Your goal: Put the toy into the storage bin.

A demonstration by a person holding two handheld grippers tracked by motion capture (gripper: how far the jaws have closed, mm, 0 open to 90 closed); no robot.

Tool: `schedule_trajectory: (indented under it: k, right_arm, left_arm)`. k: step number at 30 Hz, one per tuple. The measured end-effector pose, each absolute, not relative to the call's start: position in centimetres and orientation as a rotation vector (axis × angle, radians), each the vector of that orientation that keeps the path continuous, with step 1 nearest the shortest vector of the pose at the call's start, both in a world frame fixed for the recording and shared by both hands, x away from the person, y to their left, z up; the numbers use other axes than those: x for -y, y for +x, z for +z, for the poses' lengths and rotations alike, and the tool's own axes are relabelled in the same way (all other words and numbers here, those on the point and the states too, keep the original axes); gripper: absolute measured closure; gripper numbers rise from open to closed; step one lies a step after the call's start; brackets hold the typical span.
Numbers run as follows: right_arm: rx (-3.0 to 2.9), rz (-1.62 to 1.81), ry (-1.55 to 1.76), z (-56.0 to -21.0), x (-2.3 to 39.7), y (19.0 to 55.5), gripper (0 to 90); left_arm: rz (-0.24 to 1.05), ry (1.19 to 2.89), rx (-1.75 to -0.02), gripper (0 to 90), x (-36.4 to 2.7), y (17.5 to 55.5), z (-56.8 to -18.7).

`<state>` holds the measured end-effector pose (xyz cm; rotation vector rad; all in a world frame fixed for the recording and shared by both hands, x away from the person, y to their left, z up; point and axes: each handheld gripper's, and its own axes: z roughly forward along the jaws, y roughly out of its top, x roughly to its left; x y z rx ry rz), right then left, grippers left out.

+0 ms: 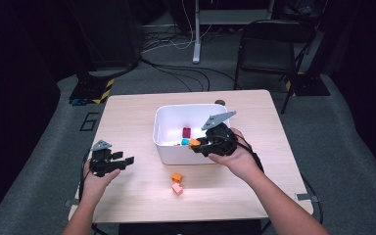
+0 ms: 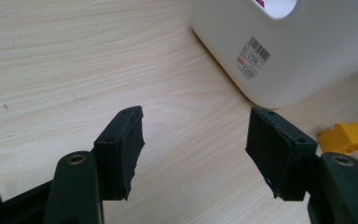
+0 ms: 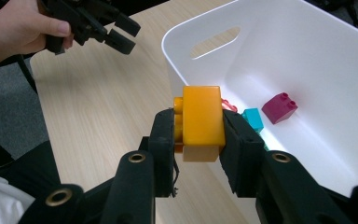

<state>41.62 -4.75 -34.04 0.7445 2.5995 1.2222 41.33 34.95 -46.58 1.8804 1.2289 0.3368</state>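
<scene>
Table (image 1: 127,117): pale wood, it bears everything below.
White bin (image 1: 169,147): near the table's middle; a cut-out handle shows in its wall in the right gripper view.
Bin label (image 2: 253,57): a sticker on the outer wall with a barcode and small red and black print — too small to read.
Right gripper (image 1: 196,145): held at the bin's near rim, jaws clamped on the yellow-orange brick (image 3: 202,116).
Left gripper (image 1: 125,160): low over the table's left part, well apart from the bin; jaws parted, bare wood between them.
Yellow-orange brick: pinched between the right gripper's two pads, a paler piece under it — it sits just above the bin's rim.
Bricks in the bin: a magenta brick (image 3: 279,107) and a teal brick (image 3: 253,118) lie on the floor.
Bricks on the table: an orange brick (image 1: 176,177) and a pink brick (image 1: 177,189), touching, just in front of the bin.
</scene>
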Motion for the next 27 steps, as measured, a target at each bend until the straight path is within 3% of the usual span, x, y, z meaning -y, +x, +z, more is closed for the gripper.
schedule_trajectory:
  k: [14, 27]
  right_arm:
    - [-2.551, 1.229, 0.764, -32.5, 3.8, 45.1, 67.1]
    - [-2.542, 1.207, 0.817, -33.6, 2.0, 49.0, 67.0]
  left_arm:
    - [0.344, 1.875, -1.229, 35.8, -35.0, 41.4, -46.6]
    - [0.334, 1.878, -1.227, 35.8, -35.1, 41.4, -46.5]
